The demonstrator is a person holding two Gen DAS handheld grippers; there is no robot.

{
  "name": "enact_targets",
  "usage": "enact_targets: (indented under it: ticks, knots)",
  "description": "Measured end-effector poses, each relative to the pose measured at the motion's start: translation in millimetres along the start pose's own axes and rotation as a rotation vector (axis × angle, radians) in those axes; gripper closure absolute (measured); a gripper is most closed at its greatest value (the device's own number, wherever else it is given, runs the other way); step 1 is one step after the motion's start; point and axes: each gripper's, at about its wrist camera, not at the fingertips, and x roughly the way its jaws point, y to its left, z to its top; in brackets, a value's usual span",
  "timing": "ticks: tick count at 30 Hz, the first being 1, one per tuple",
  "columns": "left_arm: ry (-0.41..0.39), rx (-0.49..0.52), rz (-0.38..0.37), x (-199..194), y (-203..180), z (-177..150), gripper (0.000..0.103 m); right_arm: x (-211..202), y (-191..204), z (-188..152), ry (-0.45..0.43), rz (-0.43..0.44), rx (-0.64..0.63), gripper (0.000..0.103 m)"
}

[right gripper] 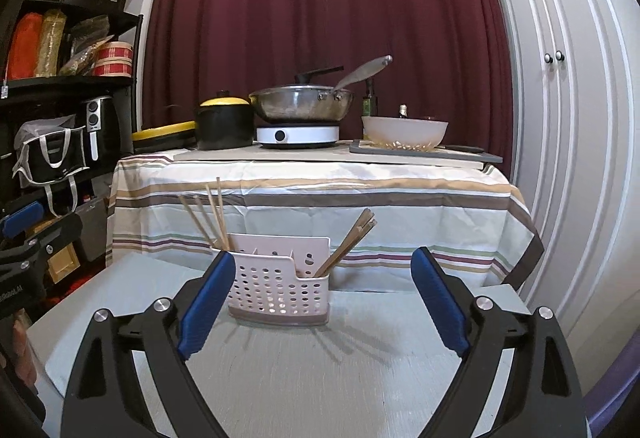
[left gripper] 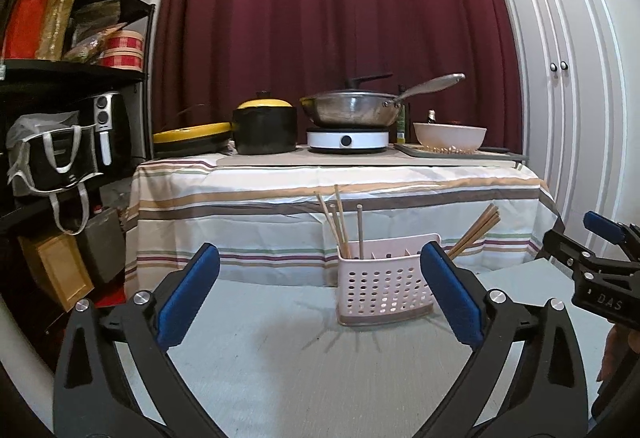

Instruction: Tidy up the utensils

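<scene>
Utensil holder [left gripper: 385, 280], pink and perforated, stands on the pale table [left gripper: 280, 358] at 12 o'clock, with chopsticks [left gripper: 340, 218] in 2 groups inside. Left gripper [left gripper: 320, 292] and right gripper [right gripper: 324, 304] both gape wide, holding nothing.

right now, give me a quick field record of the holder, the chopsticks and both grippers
holder: pink perforated utensil holder, upright on the grey table
left compartment: light chopsticks, leaning left
right compartment: darker chopsticks, leaning right
left gripper: open, empty, short of the holder
right gripper: open, empty, short of the holder
loose utensils on table: none visible
</scene>
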Motion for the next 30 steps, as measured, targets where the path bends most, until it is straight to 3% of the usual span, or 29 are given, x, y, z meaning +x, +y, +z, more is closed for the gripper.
enact_targets:
  ticks: [12, 30]
  knots:
    - [-0.043, 0.011, 0.016, -47.5, -2.3, 1.7, 0.004, -48.4, 6.9, 3.2, -0.054, -0.007, -0.012, 0.015]
    - [-0.049, 0.008, 0.0, -58.1, -7.4, -1.3, 0.004, -63.8, 7.2, 0.5, -0.071, -0.012, -0.014, 0.014]
